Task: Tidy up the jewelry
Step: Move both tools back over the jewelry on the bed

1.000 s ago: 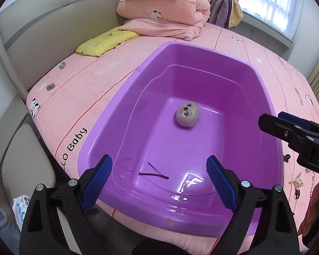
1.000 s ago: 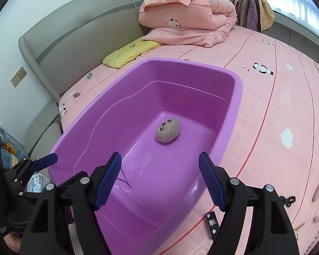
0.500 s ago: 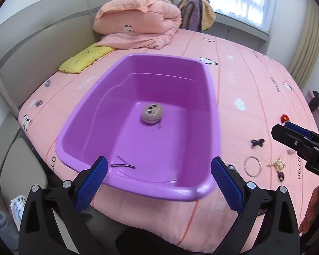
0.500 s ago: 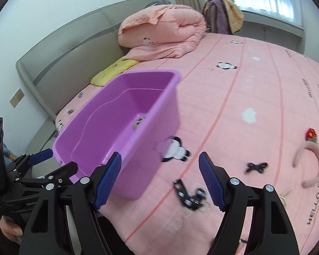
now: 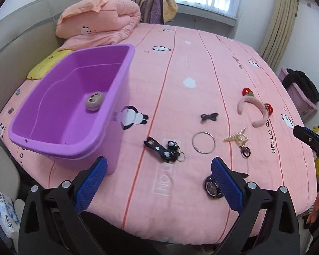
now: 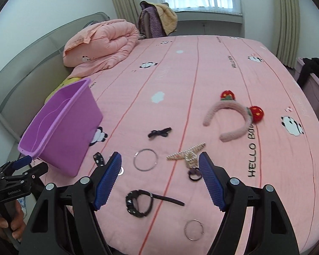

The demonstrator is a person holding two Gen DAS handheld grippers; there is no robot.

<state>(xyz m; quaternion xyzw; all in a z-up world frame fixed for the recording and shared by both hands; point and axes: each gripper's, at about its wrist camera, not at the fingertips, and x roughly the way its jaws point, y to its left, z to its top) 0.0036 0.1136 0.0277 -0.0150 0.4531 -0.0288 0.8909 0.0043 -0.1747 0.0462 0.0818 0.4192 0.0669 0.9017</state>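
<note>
A purple tub (image 5: 53,136) (image 6: 59,136) stands on the pink bed at the left, with a round plush piece (image 5: 94,101) inside. Jewelry lies on the sheet: a pink headband (image 5: 255,110) (image 6: 234,116), a black bow (image 5: 209,116) (image 6: 159,133), a silver ring (image 5: 203,142) (image 6: 145,159), a gold clip (image 5: 237,138) (image 6: 187,154), a black strap with keyring (image 5: 163,152), a black watch (image 5: 211,188) (image 6: 139,201), and a second silver ring (image 6: 194,229). My left gripper (image 5: 158,183) is open and empty above the bed's near edge. My right gripper (image 6: 159,178) is open and empty above the watch.
A folded pink duvet (image 5: 100,23) and a yellow pillow (image 5: 44,68) lie at the far left by the headboard. A chair with clothes (image 6: 157,19) stands by the window. A lilac bin (image 5: 299,97) sits right of the bed. A tissue pack (image 5: 4,212) lies on the floor.
Both grippers have swung right, away from over the tub, and now face the jewelry spread on the sheet. Both stay open and empty.
</note>
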